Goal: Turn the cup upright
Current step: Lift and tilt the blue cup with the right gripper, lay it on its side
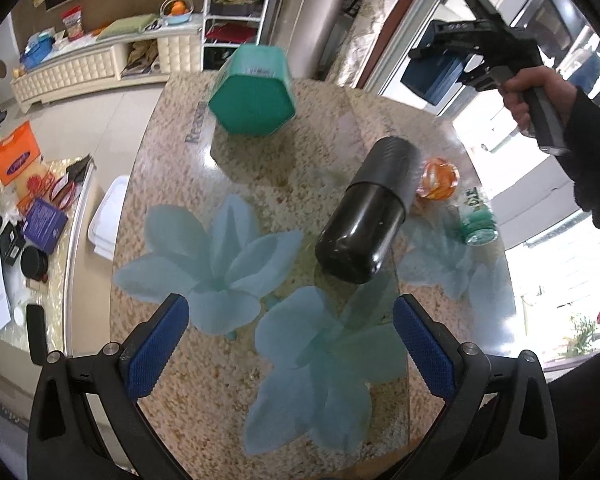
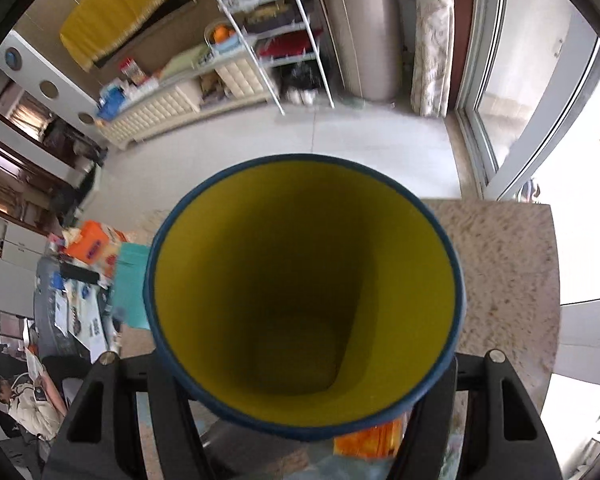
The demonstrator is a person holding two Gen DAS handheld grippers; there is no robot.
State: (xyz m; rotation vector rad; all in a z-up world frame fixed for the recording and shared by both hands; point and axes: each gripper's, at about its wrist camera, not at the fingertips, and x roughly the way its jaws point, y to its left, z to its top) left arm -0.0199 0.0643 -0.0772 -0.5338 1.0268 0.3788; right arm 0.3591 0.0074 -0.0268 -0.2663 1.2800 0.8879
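Note:
My right gripper (image 2: 300, 392) is shut on a cup (image 2: 304, 296) that is blue outside and yellow inside. Its open mouth faces the right wrist camera and fills that view. In the left wrist view the right gripper (image 1: 456, 62) is held high above the far right of the table with the blue cup (image 1: 430, 76) in it, well off the surface. My left gripper (image 1: 292, 340) is open and empty, low over the near edge of the glass table (image 1: 260, 168).
On the table stand a black flask (image 1: 370, 208), a teal hexagonal box (image 1: 254, 90), an orange glass dish (image 1: 438, 178) and a small green bottle (image 1: 478, 220). A cluttered side table (image 1: 28, 208) is at left. A white shelf rack (image 1: 236, 12) and window are beyond.

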